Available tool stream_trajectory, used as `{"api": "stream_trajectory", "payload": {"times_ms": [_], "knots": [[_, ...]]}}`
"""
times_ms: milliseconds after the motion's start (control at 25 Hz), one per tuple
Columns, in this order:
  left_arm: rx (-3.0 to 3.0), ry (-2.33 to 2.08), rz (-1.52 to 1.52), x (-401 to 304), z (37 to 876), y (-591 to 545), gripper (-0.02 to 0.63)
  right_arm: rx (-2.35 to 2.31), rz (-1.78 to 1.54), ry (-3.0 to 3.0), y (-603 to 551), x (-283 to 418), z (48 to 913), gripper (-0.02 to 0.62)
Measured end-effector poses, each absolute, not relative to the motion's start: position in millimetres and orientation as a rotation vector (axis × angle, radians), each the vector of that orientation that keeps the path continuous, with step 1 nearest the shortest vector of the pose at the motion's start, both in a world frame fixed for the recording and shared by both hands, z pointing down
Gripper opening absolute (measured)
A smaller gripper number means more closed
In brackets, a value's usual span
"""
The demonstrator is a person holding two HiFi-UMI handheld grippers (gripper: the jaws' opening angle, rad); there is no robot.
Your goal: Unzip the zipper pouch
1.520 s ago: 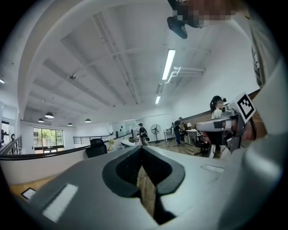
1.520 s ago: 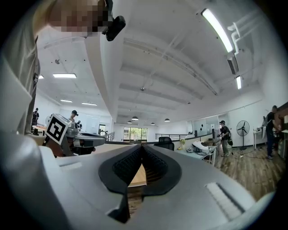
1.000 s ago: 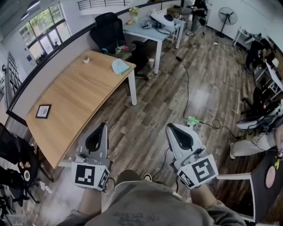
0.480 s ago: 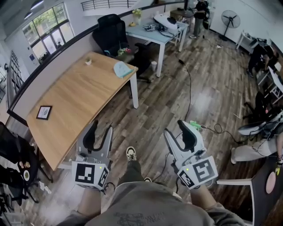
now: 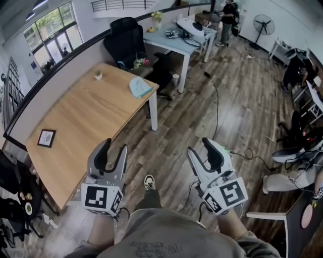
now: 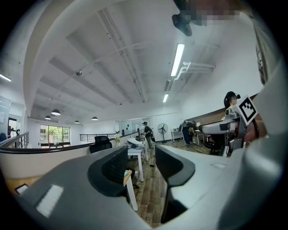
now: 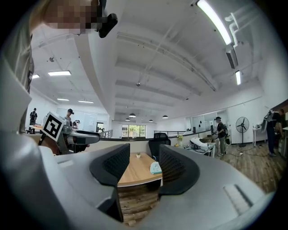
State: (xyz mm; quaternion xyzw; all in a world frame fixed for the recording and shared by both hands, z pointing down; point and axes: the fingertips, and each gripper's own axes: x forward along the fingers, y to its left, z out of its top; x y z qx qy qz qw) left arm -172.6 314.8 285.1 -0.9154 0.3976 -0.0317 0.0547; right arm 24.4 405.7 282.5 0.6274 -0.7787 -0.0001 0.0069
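The zipper pouch (image 5: 140, 88), pale blue-green, lies near the far right corner of a long wooden table (image 5: 75, 121). Between the jaws in the right gripper view, the pouch (image 7: 155, 168) shows small and far off on that table (image 7: 137, 173). Both grippers are held low in front of the person's body, over the wooden floor and well short of the pouch. My left gripper (image 5: 113, 150) stands open with nothing between its fingers. The same holds for my right gripper (image 5: 201, 149), open and empty. The left gripper view looks past the table corner into the room.
A framed picture (image 5: 46, 137) and a small plant pot (image 5: 98, 75) also sit on the table. Behind it are a black office chair (image 5: 123, 38) and a light blue desk (image 5: 176, 43). A cable (image 5: 217, 101) runs across the floor. People (image 5: 228, 15) stand at the back.
Both grippers have gone from shut to open. The person has stepped forward, one shoe now showing between the grippers, and the table has shifted slightly in view.
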Motion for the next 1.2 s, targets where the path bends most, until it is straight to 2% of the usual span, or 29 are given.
{"api": "stream_trajectory", "payload": {"times_ms": [640,1200], "knots": [[-2.791,1.168,-0.130,-180,277,92,0.192,1.969,0.051,-2.403,182,15,276,0.186],[-2.800,1.230,-0.214,-167,296,-21,0.192,1.927,0.160,-2.413,62,36,299,0.186]]}}
